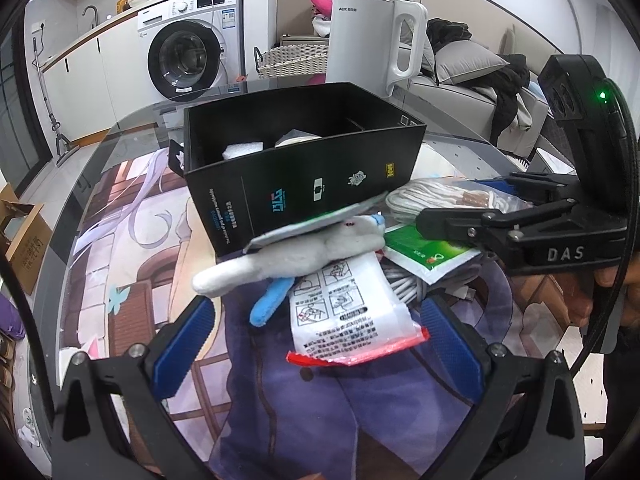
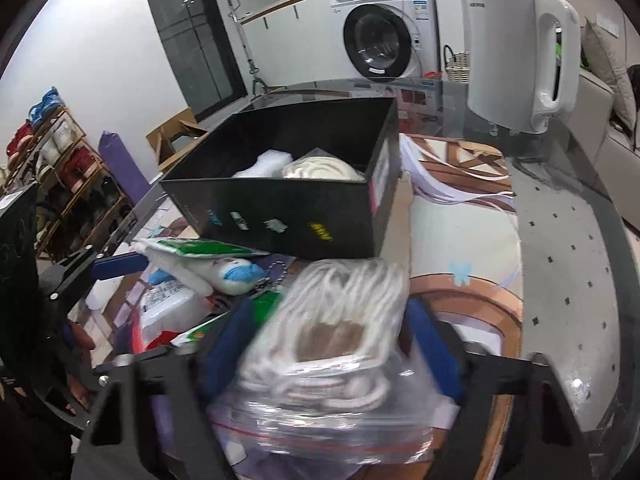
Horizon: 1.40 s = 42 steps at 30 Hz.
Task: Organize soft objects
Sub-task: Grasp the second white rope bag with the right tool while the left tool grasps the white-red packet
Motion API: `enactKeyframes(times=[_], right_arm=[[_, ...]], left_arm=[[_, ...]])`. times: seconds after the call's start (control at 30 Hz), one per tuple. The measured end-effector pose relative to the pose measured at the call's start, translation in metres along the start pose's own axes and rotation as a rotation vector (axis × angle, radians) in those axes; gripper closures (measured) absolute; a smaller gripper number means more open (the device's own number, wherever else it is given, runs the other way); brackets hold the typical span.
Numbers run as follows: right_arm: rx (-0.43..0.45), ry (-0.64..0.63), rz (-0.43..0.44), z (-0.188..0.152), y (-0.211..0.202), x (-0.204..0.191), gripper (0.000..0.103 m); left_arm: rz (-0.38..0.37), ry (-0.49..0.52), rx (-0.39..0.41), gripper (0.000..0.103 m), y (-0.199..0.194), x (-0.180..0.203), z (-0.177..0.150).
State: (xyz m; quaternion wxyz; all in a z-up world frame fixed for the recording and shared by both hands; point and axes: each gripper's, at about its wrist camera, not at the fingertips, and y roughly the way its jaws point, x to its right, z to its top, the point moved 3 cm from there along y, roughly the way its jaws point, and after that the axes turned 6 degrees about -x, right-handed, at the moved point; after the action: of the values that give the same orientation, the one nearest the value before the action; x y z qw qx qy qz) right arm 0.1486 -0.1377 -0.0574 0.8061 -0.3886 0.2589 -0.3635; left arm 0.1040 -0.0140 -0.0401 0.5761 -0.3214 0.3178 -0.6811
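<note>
A black cardboard box [image 1: 304,184] [image 2: 280,216] stands open on the table, with white foam and a coil of pale rope [image 2: 320,168] inside. In front of it lies a heap: a white plush toy with blue parts [image 1: 296,256] [image 2: 224,276], a white printed packet with a red edge [image 1: 344,312], a green packet [image 1: 424,252] and a clear bag of white rope [image 1: 436,196] [image 2: 332,320]. My right gripper [image 2: 328,344] [image 1: 460,204] has its blue pads against both sides of the rope bag. My left gripper [image 1: 318,344] is open around the white packet without touching it.
A white electric kettle [image 1: 368,36] [image 2: 516,56] stands on the glass table behind the box. A printed mat [image 1: 132,240] covers the tabletop. Beyond the table are a washing machine [image 1: 188,56], a wicker basket [image 1: 292,60] and a sofa [image 1: 480,92] with cushions.
</note>
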Motion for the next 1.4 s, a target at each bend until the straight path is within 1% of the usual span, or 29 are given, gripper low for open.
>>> enactKeyframes(times=[0.17,0.4,0.53,0.67,0.77,0.93,1.03,1.1,1.23,1.4], right_arm=[[-0.006,-0.023,0.022,-0.002,-0.003,-0.001,0.037],[-0.005,-0.035,0.074,-0.004,-0.013,0.000,0.043],[-0.004,-0.075,0.083,-0.005,-0.022,-0.004,0.049],[0.005,-0.090,0.105,-0.006,-0.029,-0.008,0.051],[0.018,-0.087,0.122,-0.005,-0.034,-0.009,0.052],[0.054,-0.082,0.180,-0.002,-0.047,-0.013,0.052],[0.075,-0.085,0.206,-0.001,-0.050,-0.015,0.052],[0.085,-0.082,0.213,0.000,-0.052,-0.016,0.052],[0.094,-0.078,0.213,0.002,-0.054,-0.013,0.052],[0.107,-0.074,0.213,0.002,-0.057,-0.010,0.052]], left_arm=[[0.000,0.000,0.001,0.000,0.000,0.001,0.000],[-0.011,-0.002,0.005,0.000,-0.004,0.000,0.000],[-0.021,-0.010,0.006,0.000,-0.005,-0.003,0.001],[-0.029,-0.013,0.009,0.000,-0.007,-0.005,0.002],[-0.033,-0.016,0.016,0.000,-0.010,-0.006,0.002],[-0.061,-0.023,0.031,0.000,-0.015,-0.006,0.003],[-0.070,-0.023,0.022,0.000,-0.014,-0.006,0.003],[-0.069,-0.024,0.020,0.001,-0.013,-0.006,0.003],[-0.094,-0.017,0.008,0.004,-0.013,-0.004,0.003],[-0.135,0.008,0.021,0.007,-0.023,-0.002,0.003]])
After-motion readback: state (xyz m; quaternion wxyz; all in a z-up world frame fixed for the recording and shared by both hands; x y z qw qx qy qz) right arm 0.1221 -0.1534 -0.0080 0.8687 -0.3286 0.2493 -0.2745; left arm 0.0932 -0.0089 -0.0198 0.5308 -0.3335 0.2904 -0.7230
